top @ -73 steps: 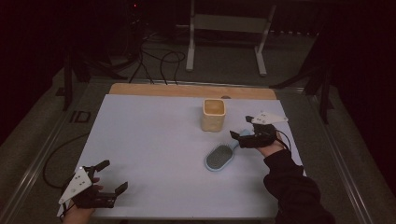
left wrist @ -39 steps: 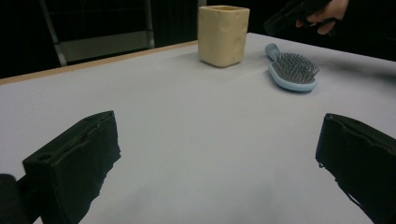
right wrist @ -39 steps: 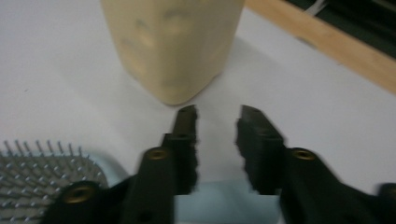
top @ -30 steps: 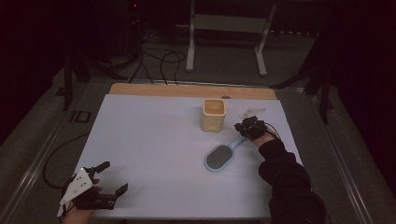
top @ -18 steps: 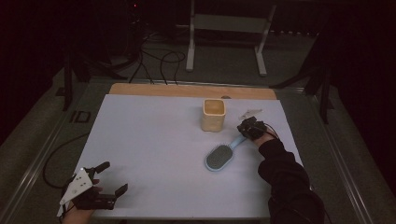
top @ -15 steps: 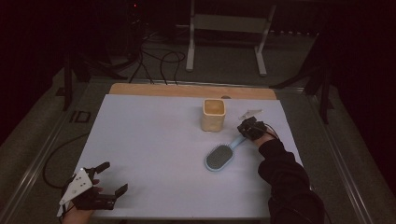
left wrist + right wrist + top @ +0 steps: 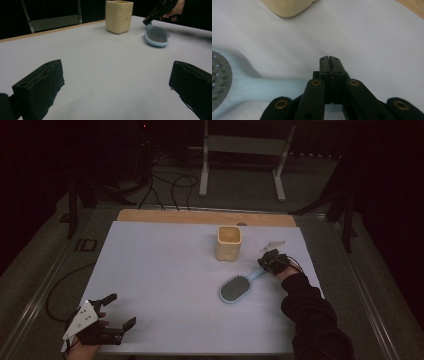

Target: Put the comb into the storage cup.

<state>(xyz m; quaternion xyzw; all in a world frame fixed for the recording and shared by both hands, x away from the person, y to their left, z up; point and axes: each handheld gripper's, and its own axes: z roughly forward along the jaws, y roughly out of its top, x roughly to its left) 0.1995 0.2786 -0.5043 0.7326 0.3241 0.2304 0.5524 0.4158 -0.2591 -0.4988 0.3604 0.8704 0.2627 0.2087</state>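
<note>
The light-blue hairbrush (image 7: 236, 289) lies bristles up on the white table (image 7: 165, 270), right of centre, its handle running toward the far right; just beyond its head, toward the far side, stands the cream square cup (image 7: 229, 242), close but apart. The right gripper (image 7: 270, 261) is at the handle's end; in the right gripper view its jaws are pressed fully together above the handle, and whether they pinch it I cannot tell. The left gripper (image 7: 116, 311) rests at the near left corner, jaws wide apart and empty. The step looks like securing the handle; next would likely be lifting the brush and tipping it toward the cup, which calls for a firm grip first.
</note>
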